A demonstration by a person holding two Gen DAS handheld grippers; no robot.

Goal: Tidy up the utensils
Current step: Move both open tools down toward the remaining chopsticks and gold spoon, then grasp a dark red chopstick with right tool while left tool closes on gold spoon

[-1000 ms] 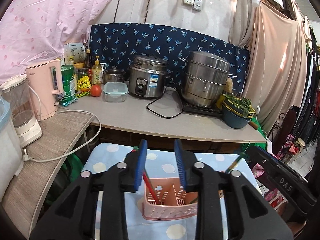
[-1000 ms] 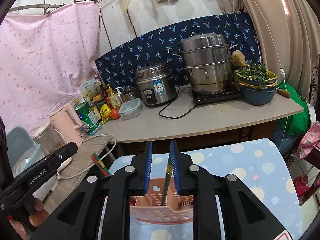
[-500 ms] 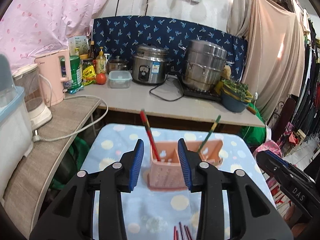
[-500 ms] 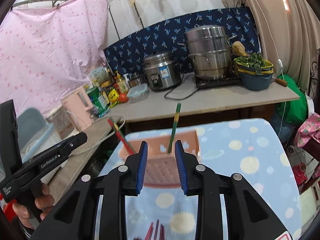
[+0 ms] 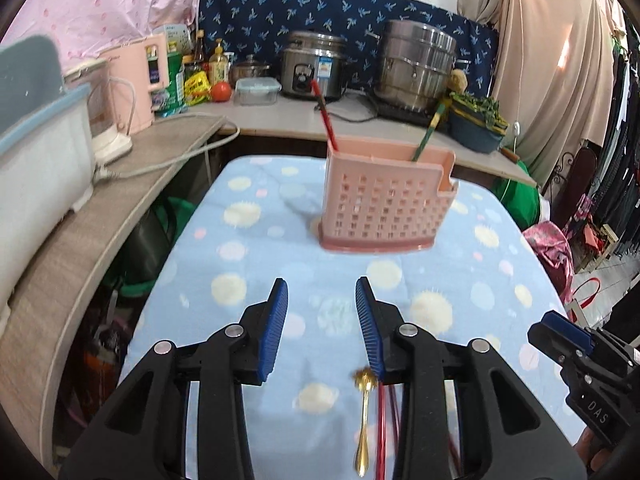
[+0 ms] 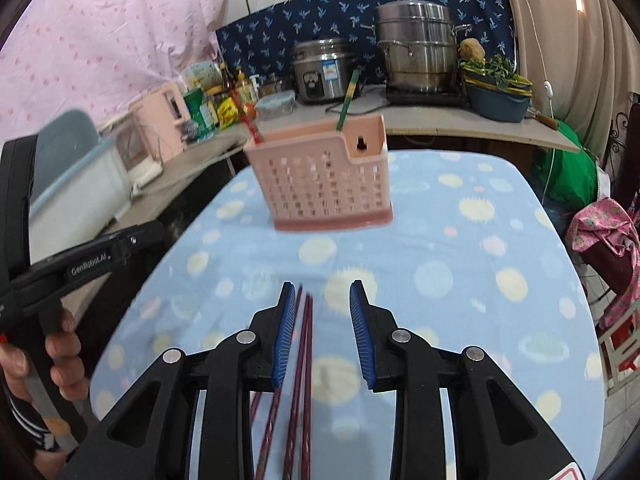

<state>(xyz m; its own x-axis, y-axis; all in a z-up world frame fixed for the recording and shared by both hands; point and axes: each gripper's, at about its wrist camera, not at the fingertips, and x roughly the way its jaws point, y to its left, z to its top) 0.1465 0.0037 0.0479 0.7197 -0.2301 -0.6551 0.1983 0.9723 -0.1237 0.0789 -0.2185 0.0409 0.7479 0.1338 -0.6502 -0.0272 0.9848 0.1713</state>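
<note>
Right now the left hand-held gripper (image 5: 322, 322) and right hand-held gripper (image 6: 322, 320) are both spread, pinching nothing. Thin, stiff, slippery red chopsticks (image 6: 298, 368) lie on the worktop (image 6: 460, 280) below; pinch them mid-length. Farther off stands the light pink basket (image 6: 320, 184).

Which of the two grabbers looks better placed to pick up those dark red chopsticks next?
Probably the right gripper: the dark red chopsticks lie between its open jaws. The left gripper hangs open over bare cloth, with a gold spoon near one finger.
</note>
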